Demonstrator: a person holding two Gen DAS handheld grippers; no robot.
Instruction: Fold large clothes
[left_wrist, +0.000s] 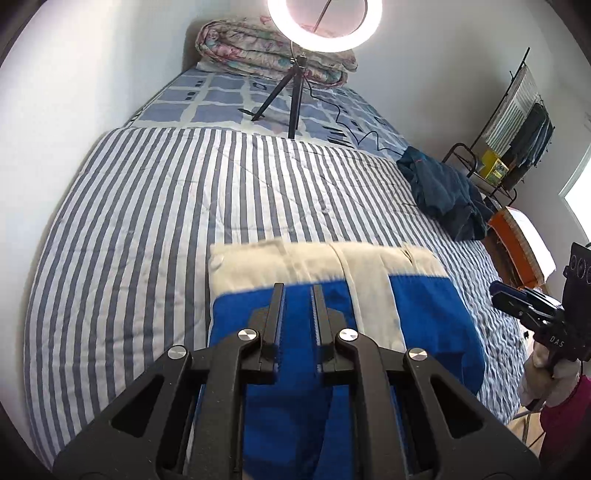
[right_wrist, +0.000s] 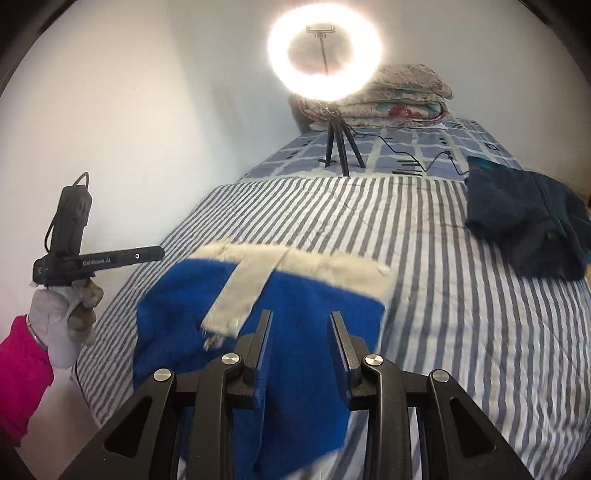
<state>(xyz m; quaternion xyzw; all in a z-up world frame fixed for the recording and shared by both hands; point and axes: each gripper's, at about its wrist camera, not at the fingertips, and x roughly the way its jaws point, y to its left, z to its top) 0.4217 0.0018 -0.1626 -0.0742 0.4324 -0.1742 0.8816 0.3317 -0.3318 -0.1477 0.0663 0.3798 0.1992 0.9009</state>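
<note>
A blue and cream garment (left_wrist: 424, 306) (right_wrist: 314, 291) lies folded into a rectangle on the striped bed cover (left_wrist: 166, 221) (right_wrist: 461, 295), cream band at its far edge. My left gripper (left_wrist: 297, 291) hovers over the blue part, its jaws nearly together and empty. From the right wrist view, the left gripper (right_wrist: 160, 254) is up in the air left of the garment, held by a grey-gloved hand (right_wrist: 59, 325), with no cloth hanging from it. My right gripper (right_wrist: 301, 317) stands open above the garment's near edge with nothing between its fingers. The right gripper (left_wrist: 498, 290) also shows at the right edge.
A dark blue pile of clothes (left_wrist: 439, 188) (right_wrist: 524, 229) sits at the bed's right side. A ring light on a tripod (left_wrist: 295, 92) (right_wrist: 336, 147) and a folded floral quilt (left_wrist: 258, 48) (right_wrist: 406, 96) stand at the far end. A white wall runs along the left, and a metal rack (left_wrist: 517, 140) stands on the right.
</note>
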